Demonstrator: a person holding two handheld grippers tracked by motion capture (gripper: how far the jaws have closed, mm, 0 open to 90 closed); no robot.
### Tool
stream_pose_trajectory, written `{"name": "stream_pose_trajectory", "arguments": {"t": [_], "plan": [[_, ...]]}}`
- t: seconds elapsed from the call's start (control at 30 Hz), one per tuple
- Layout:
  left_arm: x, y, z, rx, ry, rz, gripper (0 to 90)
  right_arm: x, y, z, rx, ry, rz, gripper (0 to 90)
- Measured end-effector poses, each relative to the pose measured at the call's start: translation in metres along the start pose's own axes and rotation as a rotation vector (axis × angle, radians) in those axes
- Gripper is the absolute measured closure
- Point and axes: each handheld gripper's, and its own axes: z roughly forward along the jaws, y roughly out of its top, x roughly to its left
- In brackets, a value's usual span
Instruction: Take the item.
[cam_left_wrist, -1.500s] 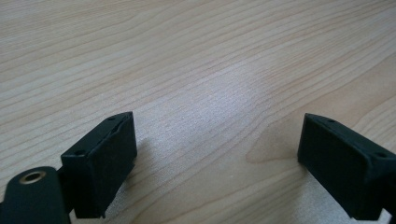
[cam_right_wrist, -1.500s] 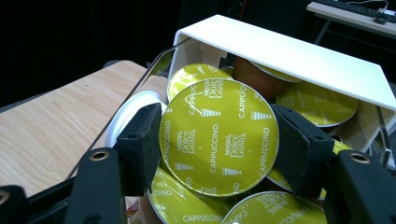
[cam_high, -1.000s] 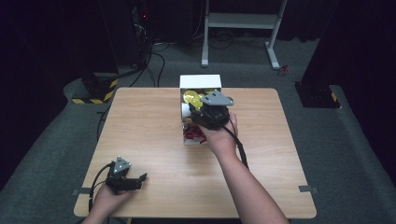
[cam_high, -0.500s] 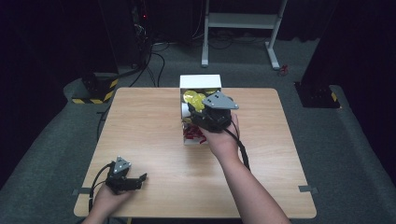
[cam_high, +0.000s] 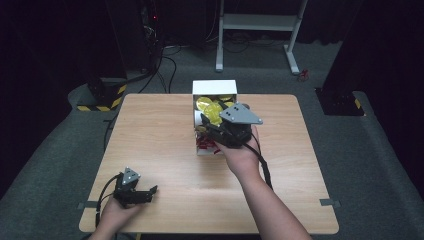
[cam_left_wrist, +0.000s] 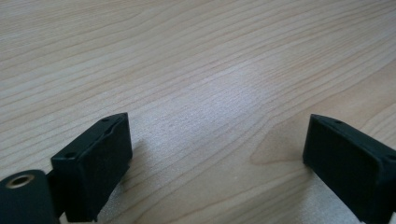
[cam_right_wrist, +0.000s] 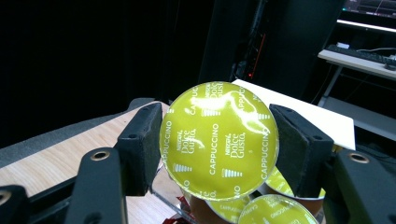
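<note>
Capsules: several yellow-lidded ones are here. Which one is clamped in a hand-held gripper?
The capsule facing the camera in the right gripper view, its lid reading Cappuccino. The right hand-held gripper clamps its sides; the other capsules lie below it.

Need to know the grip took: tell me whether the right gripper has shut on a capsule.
Shut on it. The right gripper has its jaws pressed against both sides of a yellow capsule.

You hold the yellow-green foil-lidded cappuccino capsule (cam_right_wrist: 218, 140) lid-forward, raised above more capsules (cam_high: 212, 106) in the white box (cam_high: 215, 88).
</note>
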Motion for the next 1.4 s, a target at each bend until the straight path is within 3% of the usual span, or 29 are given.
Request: {"name": "stream_pose_trajectory", "arguments": {"t": [0.4,1.0,1.4], "plan": [[0.0,0.0,0.0,0.004,-0.001,0.001,6.2,-0.001,-0.017,-0.021,-0.002,0.032,0.008,38.3],[0.0,0.001,0.0,0.005,0.002,-0.002,6.5,-0.005,-0.052,-0.052,0.013,0.027,0.004,38.3],[0.0,0.001,0.001,0.005,0.001,-0.002,6.5,-0.008,-0.085,-0.059,0.049,0.021,0.018,38.4]]}}
